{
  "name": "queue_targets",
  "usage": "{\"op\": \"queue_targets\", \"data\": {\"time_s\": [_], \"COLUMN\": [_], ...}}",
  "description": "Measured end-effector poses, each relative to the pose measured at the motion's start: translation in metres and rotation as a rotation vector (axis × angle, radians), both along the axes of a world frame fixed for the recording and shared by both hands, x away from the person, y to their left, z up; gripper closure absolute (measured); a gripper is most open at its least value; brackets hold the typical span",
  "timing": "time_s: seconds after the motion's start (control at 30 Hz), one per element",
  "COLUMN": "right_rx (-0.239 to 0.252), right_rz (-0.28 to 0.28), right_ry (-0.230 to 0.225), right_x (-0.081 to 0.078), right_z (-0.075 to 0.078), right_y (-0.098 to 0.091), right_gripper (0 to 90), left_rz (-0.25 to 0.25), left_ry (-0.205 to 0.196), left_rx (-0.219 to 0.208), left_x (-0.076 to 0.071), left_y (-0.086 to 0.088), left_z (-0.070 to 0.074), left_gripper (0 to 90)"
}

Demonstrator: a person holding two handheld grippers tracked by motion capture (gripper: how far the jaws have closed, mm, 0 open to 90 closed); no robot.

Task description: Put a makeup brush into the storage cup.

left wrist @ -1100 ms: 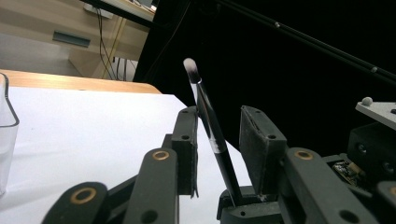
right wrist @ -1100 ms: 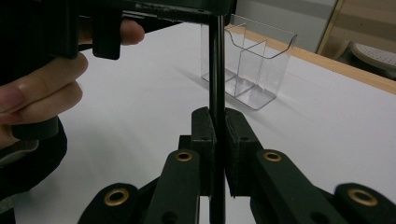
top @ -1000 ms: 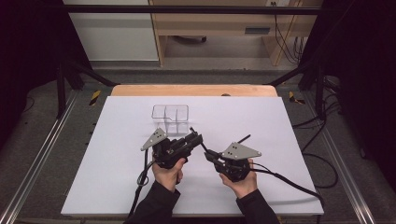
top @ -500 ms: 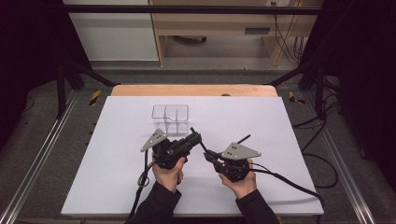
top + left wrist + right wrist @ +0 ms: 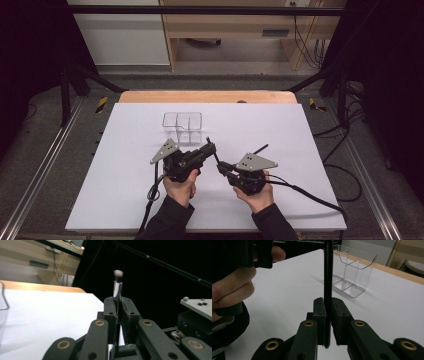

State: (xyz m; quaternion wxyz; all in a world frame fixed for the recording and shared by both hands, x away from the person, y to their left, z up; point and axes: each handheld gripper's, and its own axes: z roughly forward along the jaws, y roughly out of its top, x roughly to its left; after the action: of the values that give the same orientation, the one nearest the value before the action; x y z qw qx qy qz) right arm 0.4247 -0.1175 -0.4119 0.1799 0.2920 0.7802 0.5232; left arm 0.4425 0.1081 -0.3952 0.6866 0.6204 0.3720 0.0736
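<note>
Left fingers [image 5: 117, 305] newly clamped on brush [image 5: 117, 286]

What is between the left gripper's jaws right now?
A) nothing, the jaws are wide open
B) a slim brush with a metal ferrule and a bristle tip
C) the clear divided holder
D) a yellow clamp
B: in the left gripper view the left gripper is clamped on the brush, its bristle tip sticking up past the jaws.

Grey floor [image 5: 60, 165]; wooden shelf unit [image 5: 225, 25] behind; dark surrounds

1 brush [image 5: 117, 287], 1 clear organizer [image 5: 183, 127]
</note>
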Motion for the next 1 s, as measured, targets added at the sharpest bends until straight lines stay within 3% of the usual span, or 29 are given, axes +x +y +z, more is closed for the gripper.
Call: {"op": "queue_targets", "data": {"time_s": [0.2,0.47,0.7,1.0], "right_rx": [0.008,0.045,0.039,0.015], "right_rz": [-0.008,-0.041,-0.109,-0.156], "right_ry": [-0.005,-0.016,-0.021,-0.019], "right_x": [-0.001,-0.002,0.0,0.002], "right_z": [0.001,0.009,0.012,0.014], "right_y": [0.0,-0.006,-0.012,-0.019], "right_gripper": [74.5,53.5,31.6,18.2], "left_rz": [0.002,0.015,0.017,0.029], "left_ry": [-0.018,-0.059,-0.077,-0.091], "left_rx": [0.019,0.07,0.108,0.178], "left_x": [-0.002,-0.004,-0.005,-0.005], "left_y": [0.001,0.006,0.013,0.027], "left_z": [0.002,0.008,0.017,0.026], "left_gripper": [83.2,83.2,83.2,83.2]}}
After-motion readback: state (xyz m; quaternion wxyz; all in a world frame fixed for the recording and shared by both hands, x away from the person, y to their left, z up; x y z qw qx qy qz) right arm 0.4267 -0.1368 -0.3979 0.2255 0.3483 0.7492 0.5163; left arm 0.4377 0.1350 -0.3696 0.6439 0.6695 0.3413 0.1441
